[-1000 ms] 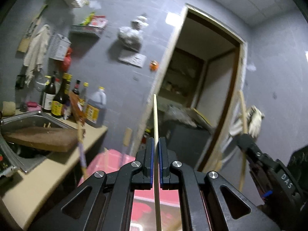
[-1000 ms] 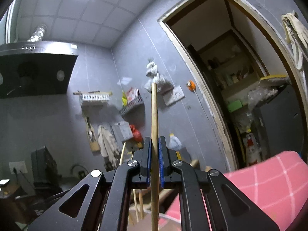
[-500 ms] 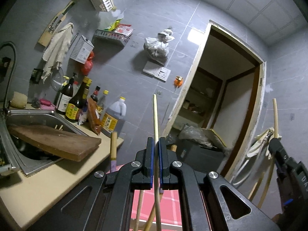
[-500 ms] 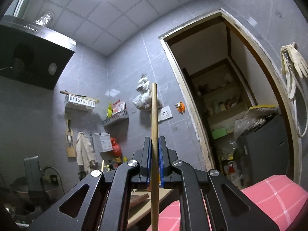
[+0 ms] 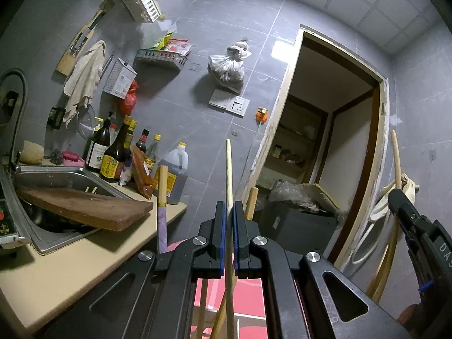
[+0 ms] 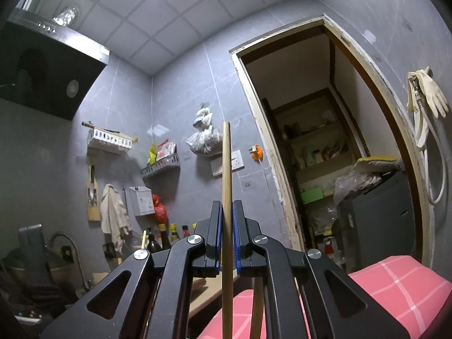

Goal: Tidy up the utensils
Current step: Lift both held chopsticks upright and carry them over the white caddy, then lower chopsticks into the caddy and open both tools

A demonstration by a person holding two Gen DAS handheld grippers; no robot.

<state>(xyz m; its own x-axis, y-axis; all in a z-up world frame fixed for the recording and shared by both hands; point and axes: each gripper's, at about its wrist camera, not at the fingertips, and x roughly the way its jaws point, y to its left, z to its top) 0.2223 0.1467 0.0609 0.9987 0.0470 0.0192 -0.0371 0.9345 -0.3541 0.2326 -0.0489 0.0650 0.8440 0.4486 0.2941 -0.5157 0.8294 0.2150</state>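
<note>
In the left wrist view my left gripper (image 5: 229, 212) is shut on a thin pale wooden chopstick (image 5: 228, 169) that stands upright between the blue pads. Just behind the fingers rise a purple-handled utensil (image 5: 162, 197) and another wooden handle (image 5: 251, 200), above something pink (image 5: 245, 296). My right gripper (image 5: 399, 203) shows at the right edge, shut on a second wooden chopstick (image 5: 395, 155). In the right wrist view the right gripper (image 6: 226, 214) pinches that darker chopstick (image 6: 226, 169) upright, with a pink checked cloth (image 6: 395, 282) below.
A beige counter (image 5: 56, 268) on the left carries a steel sink (image 5: 56, 175), a wooden cutting board (image 5: 84, 206) laid across it, and several sauce bottles (image 5: 113, 155). A doorway (image 5: 325, 141) opens ahead, with a dark cabinet (image 5: 296, 220) inside. A range hood (image 6: 42, 70) hangs upper left.
Both hands have shifted and sunk a little, each still gripping its chopstick. The left view now shows more of the wall, and the purple-handled utensil has come closer to the fingers. The right view has rolled and tilted upward.
</note>
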